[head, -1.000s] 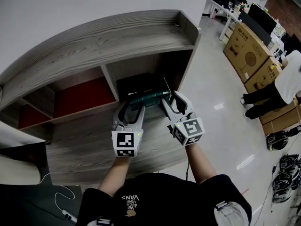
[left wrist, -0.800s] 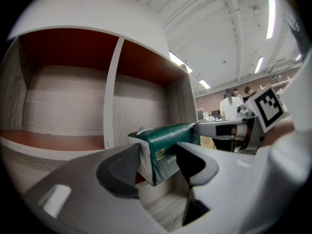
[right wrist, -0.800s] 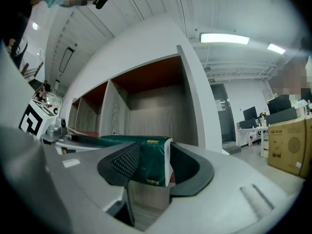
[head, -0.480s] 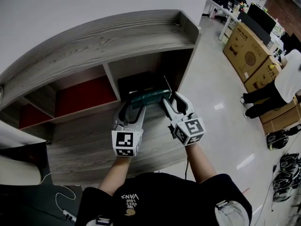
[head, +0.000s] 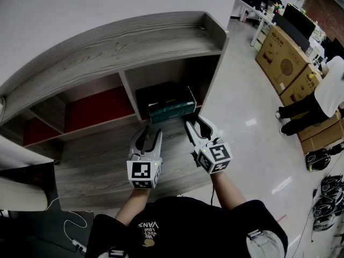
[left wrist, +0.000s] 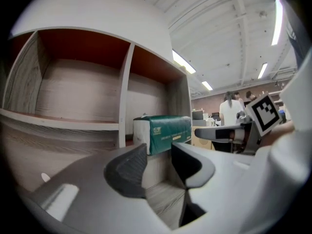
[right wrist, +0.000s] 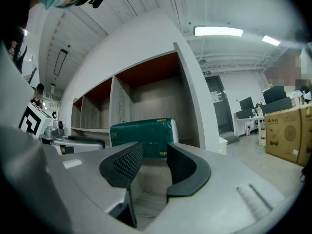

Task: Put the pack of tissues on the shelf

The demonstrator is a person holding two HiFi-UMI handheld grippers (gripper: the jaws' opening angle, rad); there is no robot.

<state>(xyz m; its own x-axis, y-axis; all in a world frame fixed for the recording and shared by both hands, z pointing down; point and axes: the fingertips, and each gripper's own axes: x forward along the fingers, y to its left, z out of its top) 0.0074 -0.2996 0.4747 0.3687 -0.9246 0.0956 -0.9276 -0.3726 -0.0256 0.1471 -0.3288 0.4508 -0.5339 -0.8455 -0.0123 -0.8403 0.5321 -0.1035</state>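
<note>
The pack of tissues (head: 171, 104), green with white ends, lies in the right-hand compartment of the grey wooden shelf (head: 134, 42). Both grippers sit back from it over the shelf's front ledge (head: 102, 171). My left gripper (head: 149, 138) is open, its jaws closing on nothing. My right gripper (head: 194, 127) is likewise open and closing with nothing between its pads. The left gripper view has the pack (left wrist: 163, 132) beyond the left gripper (left wrist: 158, 160). In the right gripper view the pack (right wrist: 142, 136) stands free beyond the right gripper (right wrist: 155, 162).
The compartments to the left have red back panels (head: 97, 109). Cardboard boxes (head: 285, 55) and a person (head: 322, 98) stand on the glossy floor to the right. Black items (head: 325, 198) lie on the floor at far right. A white cable (head: 70, 227) trails at lower left.
Both grippers have drawn back from the pack toward the person. The pack, earlier between them, now stays alone in the compartment.
</note>
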